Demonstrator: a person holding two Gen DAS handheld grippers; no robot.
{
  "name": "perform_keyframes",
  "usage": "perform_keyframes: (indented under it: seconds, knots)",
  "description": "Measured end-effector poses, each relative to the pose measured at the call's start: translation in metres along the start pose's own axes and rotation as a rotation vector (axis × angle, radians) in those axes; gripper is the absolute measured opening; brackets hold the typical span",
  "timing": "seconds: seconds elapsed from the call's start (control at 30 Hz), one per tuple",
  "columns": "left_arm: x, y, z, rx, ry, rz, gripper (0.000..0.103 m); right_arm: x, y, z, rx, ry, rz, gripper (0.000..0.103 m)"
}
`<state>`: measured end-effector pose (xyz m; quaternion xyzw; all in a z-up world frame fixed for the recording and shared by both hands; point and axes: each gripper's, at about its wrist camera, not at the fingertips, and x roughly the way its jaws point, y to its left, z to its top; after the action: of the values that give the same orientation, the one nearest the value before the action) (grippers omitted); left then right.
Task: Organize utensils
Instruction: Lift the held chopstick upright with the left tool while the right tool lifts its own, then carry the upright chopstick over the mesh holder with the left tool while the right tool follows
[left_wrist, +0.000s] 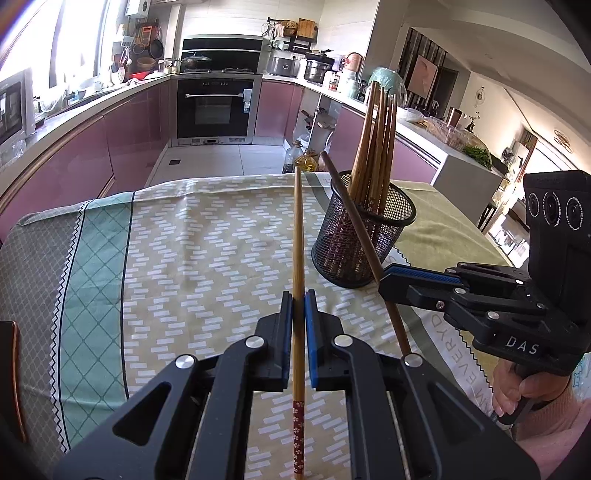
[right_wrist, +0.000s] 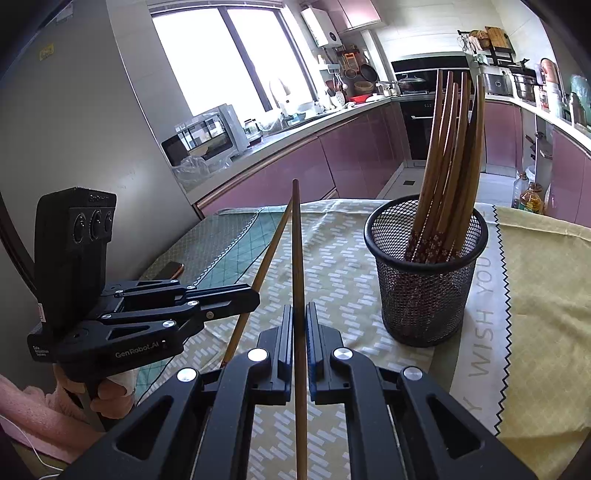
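At the far left of my left wrist view a dark phone with a copper edge lies on the cloth-covered surface, which wears a patterned green and tan tablecloth. My left gripper has its fingers clenched on a light wooden chopstick with a red flowered end, which runs straight forward between the blue pads and is lifted off the cloth. Just to the right stands the black wire-mesh cup, upright on the surface, with a bundle of brown wooden chopsticks leaning together inside it, their red patterned ends down. Right again, my right gripper is grasping a darker brown chopstick that slants up across the front of the cup, and a hand grips the handle below. From the right wrist view the same darker chopstick sits pinched between closed fingers, the left gripper lies to its left, and the mesh cup stands near on the right.
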<state>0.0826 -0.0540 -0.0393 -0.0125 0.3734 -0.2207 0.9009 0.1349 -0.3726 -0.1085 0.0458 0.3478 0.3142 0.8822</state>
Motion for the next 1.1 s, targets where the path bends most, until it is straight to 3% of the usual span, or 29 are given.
perform_keyframes:
  seconds: [1.1]
  knots:
    - [-0.018, -0.013, 0.018, 0.028, -0.057, -0.026, 0.008, -0.033, -0.014, 0.018, 0.022, -0.096, -0.013, 0.006]
